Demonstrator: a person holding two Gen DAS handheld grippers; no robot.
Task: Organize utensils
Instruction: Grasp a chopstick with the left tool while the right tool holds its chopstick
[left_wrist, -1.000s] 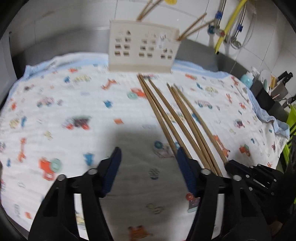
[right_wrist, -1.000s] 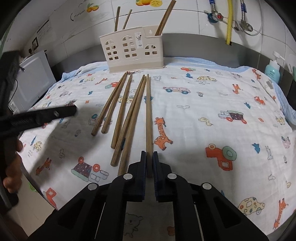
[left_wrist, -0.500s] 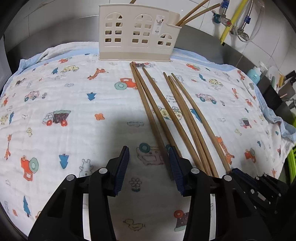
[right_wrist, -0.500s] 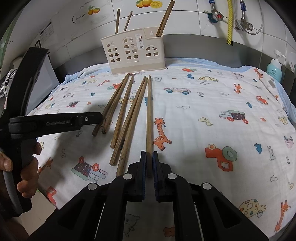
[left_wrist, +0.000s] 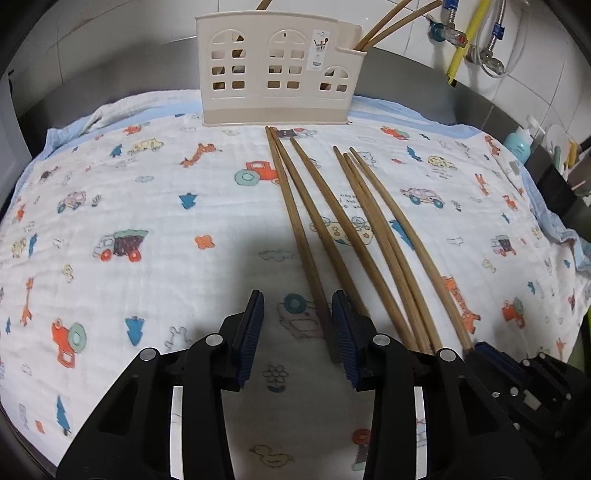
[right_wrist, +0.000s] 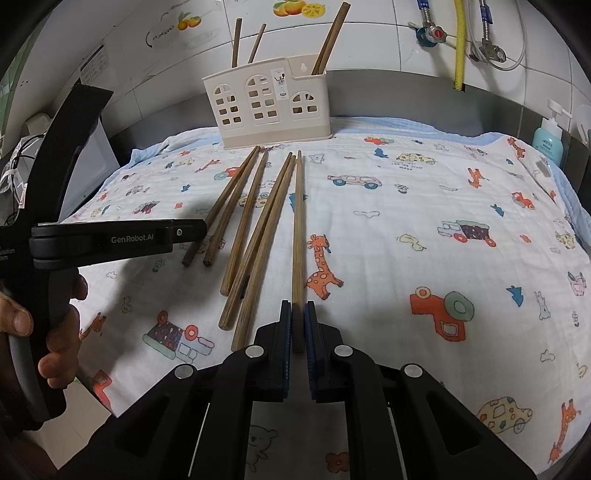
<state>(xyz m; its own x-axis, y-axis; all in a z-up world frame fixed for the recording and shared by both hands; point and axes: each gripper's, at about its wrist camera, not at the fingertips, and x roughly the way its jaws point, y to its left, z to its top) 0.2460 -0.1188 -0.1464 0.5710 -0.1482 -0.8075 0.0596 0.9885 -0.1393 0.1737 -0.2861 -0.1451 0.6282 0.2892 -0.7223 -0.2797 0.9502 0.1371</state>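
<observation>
Chopstick ends sit right at both of your tools now. Your right tool (right_wrist: 297, 314) is clamped on the near end of the rightmost chopstick (right_wrist: 297, 236), which lies flat on the printed cloth (right_wrist: 443, 192) covering the worktop, just as it did a second ago. Your left tool (left_wrist: 297, 325) is what changed: it has come lower and forward, its pads have narrowed but remain apart, and the leftmost chopstick (left_wrist: 295, 229) now runs between them, untouched as far as I can tell. Closing there should give you a second stick. Beyond both tools, four more chopsticks (right_wrist: 255, 221) fan toward the cream holder (right_wrist: 271, 110), which already has several standing in it.
</observation>
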